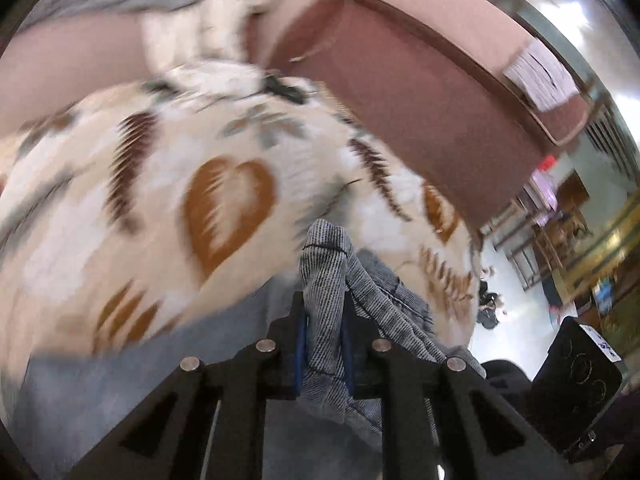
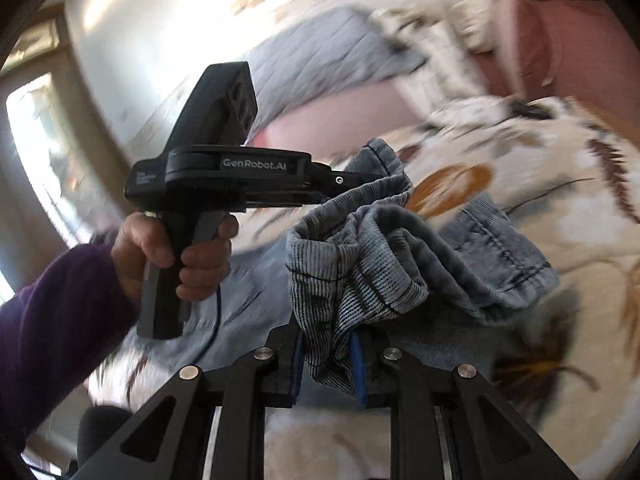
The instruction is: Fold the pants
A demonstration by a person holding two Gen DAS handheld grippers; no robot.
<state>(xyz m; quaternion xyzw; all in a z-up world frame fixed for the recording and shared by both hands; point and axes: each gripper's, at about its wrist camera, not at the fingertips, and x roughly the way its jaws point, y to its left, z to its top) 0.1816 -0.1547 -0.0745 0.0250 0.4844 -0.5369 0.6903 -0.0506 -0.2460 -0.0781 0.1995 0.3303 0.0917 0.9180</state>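
The pants (image 1: 332,280) are blue-grey denim, lifted above a bed. In the left wrist view my left gripper (image 1: 324,320) is shut on a bunched fold of them, and cloth fills the gap between the blue pads. The right wrist view shows my right gripper (image 2: 326,356) shut on another bunch of the pants (image 2: 380,248), ribbed inner side out. There too, a hand (image 2: 168,252) in a purple sleeve holds the left gripper (image 2: 360,178) level, its tips clamped on the pants' hem. The denim hangs between the two grippers, close together.
A cream blanket (image 1: 160,200) with brown heart and leaf prints covers the bed (image 2: 520,168) under the pants. A pink padded bed frame (image 1: 420,100) stands behind it. A grey quilt (image 2: 320,52) lies at the far side. Shiny floor (image 1: 504,264) and furniture show at right.
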